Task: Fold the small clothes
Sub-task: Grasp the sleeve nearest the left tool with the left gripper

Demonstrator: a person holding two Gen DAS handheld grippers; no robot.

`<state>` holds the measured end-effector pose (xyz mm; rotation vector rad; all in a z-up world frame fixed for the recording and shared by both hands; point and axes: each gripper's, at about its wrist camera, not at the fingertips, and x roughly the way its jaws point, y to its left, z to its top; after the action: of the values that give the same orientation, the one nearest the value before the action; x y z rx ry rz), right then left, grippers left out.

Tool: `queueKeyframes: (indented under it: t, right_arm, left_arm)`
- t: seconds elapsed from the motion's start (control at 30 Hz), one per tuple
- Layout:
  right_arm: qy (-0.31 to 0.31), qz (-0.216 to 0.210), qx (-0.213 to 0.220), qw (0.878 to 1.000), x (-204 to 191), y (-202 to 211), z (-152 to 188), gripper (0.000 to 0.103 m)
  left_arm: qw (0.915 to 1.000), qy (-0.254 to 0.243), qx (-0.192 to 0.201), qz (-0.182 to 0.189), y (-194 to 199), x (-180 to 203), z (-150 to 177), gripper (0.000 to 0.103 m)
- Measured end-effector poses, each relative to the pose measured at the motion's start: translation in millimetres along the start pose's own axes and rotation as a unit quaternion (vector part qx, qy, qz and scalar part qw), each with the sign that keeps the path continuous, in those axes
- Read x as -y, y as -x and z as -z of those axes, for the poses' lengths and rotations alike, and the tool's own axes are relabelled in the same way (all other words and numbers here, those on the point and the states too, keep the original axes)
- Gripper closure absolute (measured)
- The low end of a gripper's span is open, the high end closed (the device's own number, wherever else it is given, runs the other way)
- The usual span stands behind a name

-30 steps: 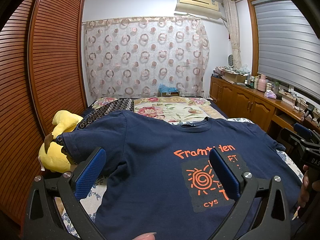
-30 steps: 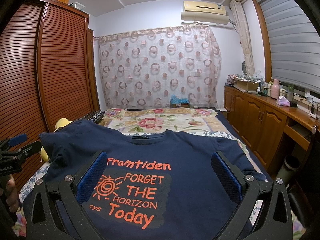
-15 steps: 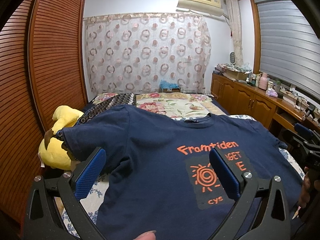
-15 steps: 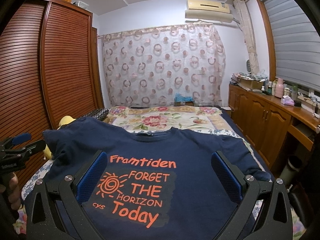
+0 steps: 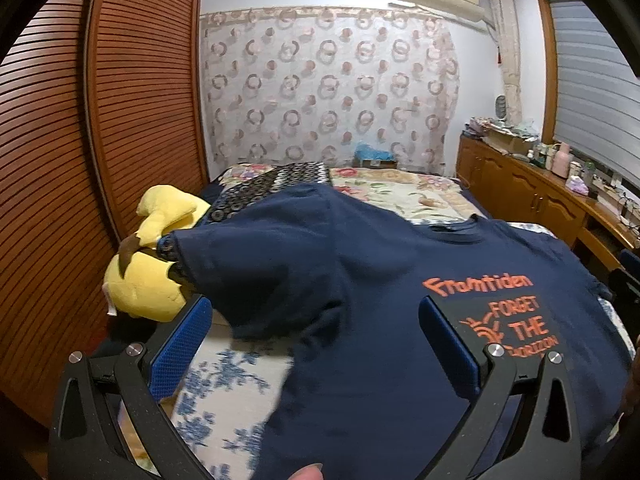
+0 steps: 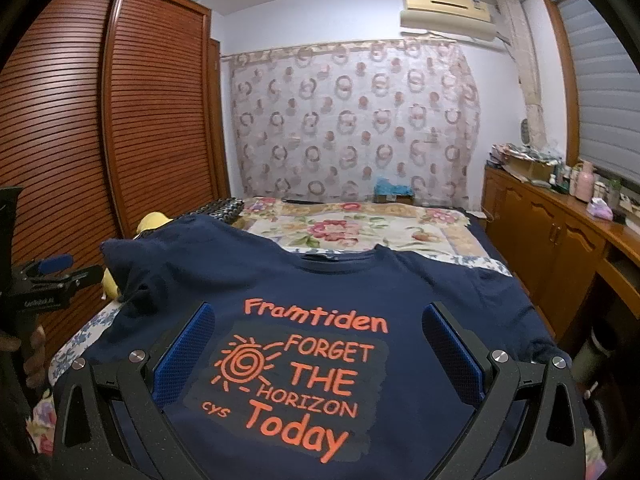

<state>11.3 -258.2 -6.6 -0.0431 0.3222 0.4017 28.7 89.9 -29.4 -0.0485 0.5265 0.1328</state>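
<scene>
On bed (image 6: 400, 236), navy T-shirt (image 6: 400, 300) spread flat, print up, left gripper (image 5: 316, 344) agape over left sleeve, right gripper (image 6: 318, 350) agape over print, both empty, yellow plush (image 5: 148, 280) beside sleeve.

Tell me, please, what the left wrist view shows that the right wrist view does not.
Only the left wrist view shows the whole yellow plush toy beside the sleeve. Only the right wrist view shows the complete orange print, down to "Today", and the left gripper from outside. Both share the navy blue T-shirt on the floral bedspread, with both grippers' jaws open.
</scene>
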Motion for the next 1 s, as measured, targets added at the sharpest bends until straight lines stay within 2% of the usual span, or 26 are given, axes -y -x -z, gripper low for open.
queueKeyframes:
  t: [0.27,0.5,0.7,0.8,0.97,1.0]
  right_arm:
    - [0.021,-0.024,-0.006,0.999,1.2,-17.8,-6.7,0.000]
    - [0.039,-0.057,-0.032,0.997,4.7,-47.3,-10.7,0.000]
    - [0.052,-0.073,-0.058,0.994,12.6,-68.9,-17.7,0.000]
    - [0.060,-0.079,-0.065,0.993,13.4,-75.5,-21.5,0.000]
    - [0.063,-0.089,-0.067,0.992,10.9,-79.8,-24.6,0.000]
    - [0.064,-0.090,-0.069,0.991,12.1,-80.3,-24.8,0.000]
  left_arm:
    - [0.9998,-0.008,-0.010,-0.014,-11.6,-21.9,-4.1,0.000]
    - [0.9993,-0.004,-0.036,0.014,-30.9,-49.8,-8.8,0.000]
    - [0.9990,0.001,-0.045,0.001,-45.6,-78.7,-21.1,0.000]
    - [0.9983,0.003,-0.057,0.008,-57.0,-92.7,-27.6,0.000]
    - [0.9956,0.029,-0.080,0.039,-78.2,-113.6,-36.7,0.017]
    - [0.9950,0.033,-0.083,0.044,-81.7,-115.3,-37.1,0.025]
